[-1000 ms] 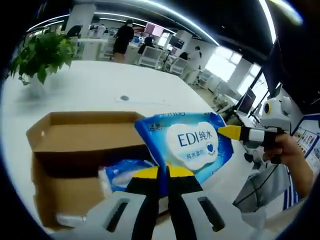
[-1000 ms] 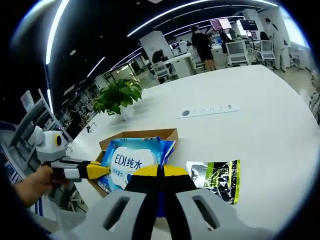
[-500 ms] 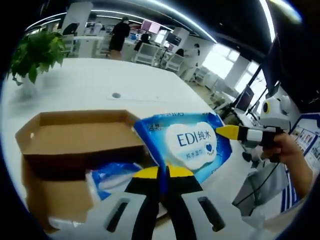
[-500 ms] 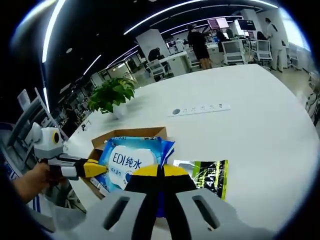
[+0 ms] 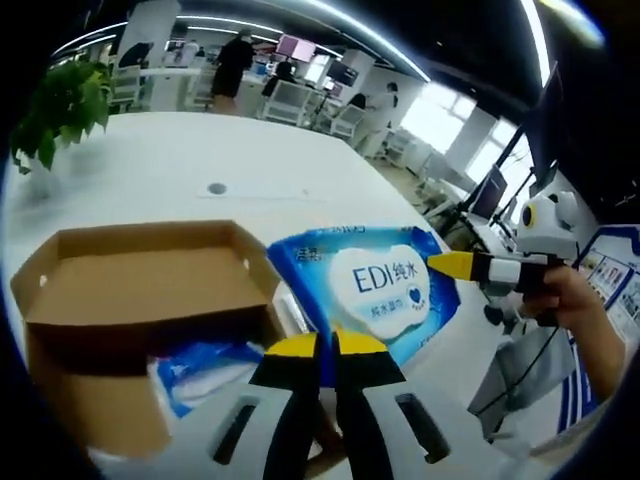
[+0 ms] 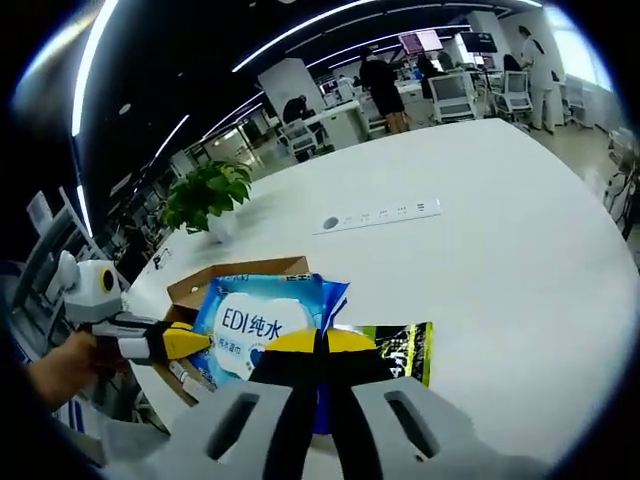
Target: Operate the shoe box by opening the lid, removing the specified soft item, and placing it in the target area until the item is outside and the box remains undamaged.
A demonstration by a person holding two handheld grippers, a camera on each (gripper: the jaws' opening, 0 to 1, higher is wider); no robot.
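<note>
Open-plan office, white tabletop. L gripper and R gripper are both clamped on a blue wet-wipe pack, held stretched between them above the tabletop, beside the open shoe box; jaws closed on its edges. Inside the box a 2nd blue pack is seen. Just beyond, a black/green pouch lies flat. Farther: power strip, potted plant, people at desks.
</note>
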